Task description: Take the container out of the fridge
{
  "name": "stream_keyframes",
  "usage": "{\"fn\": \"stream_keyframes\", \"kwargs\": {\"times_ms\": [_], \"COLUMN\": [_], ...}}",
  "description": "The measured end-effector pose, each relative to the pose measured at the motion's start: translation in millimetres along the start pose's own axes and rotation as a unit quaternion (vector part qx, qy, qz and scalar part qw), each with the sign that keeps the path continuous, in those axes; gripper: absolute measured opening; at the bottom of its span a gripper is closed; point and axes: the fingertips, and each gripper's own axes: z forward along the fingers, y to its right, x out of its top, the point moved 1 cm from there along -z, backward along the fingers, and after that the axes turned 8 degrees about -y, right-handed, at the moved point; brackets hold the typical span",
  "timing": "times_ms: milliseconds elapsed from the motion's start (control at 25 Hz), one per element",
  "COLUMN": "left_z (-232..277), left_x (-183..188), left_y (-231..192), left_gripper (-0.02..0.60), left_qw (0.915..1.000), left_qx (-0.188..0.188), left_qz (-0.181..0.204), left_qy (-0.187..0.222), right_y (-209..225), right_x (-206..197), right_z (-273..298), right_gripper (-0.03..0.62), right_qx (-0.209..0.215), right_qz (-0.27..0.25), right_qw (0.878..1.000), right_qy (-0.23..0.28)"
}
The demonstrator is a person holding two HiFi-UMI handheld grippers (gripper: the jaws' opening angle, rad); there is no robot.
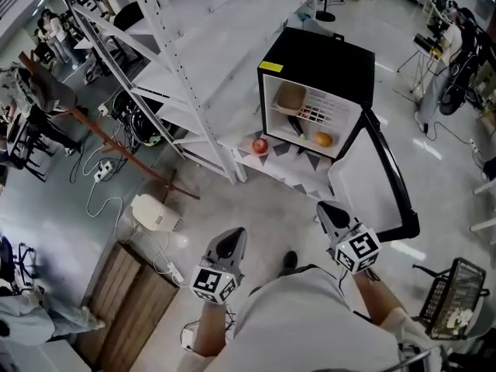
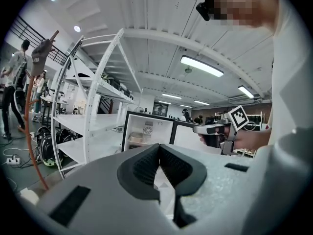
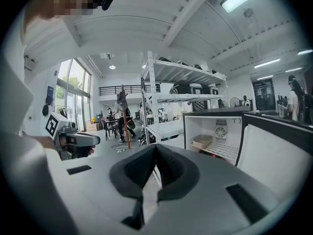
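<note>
A small black fridge (image 1: 314, 60) stands on the floor ahead with its door (image 1: 380, 180) swung open to the right. A beige container (image 1: 291, 98) sits on its upper wire shelf, seen also in the left gripper view (image 2: 136, 137) and the right gripper view (image 3: 202, 141). Below it lie a dark vegetable (image 1: 297, 127) and an orange fruit (image 1: 323, 139). My left gripper (image 1: 232, 237) and right gripper (image 1: 325, 209) are held well short of the fridge, both shut with nothing in them. Their pads meet in each own view, left gripper (image 2: 159, 153) and right gripper (image 3: 155, 153).
A red apple (image 1: 260, 146) lies on the patterned mat (image 1: 291, 169) in front of the fridge. A white metal rack (image 1: 186, 68) stands to its left. A white appliance (image 1: 155, 211), cables and a wooden pallet (image 1: 128, 301) are at the left; a wire basket (image 1: 453, 297) at the right.
</note>
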Motion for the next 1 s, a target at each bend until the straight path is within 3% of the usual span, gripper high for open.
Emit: {"fn": "stream_keyframes", "kwargs": {"times_ms": [520, 1000], "left_z": [108, 166], "left_x": [26, 56], "left_y": [8, -24], "left_gripper": [0.005, 0.005], "left_qw": [0.9998, 0.9961], "left_qx": [-0.013, -0.082], "left_qz": [0.012, 0.031], "left_qy": [-0.011, -0.002], "right_y": [91, 119], "right_x": [-7, 3], "right_z": [27, 49], "right_gripper": [0.006, 0.006], "right_qx": [-0.008, -0.069], "right_qz": [-0.002, 0.021], "right_qw": [1.000, 0.997], "right_qy": [-0.015, -0.005]}}
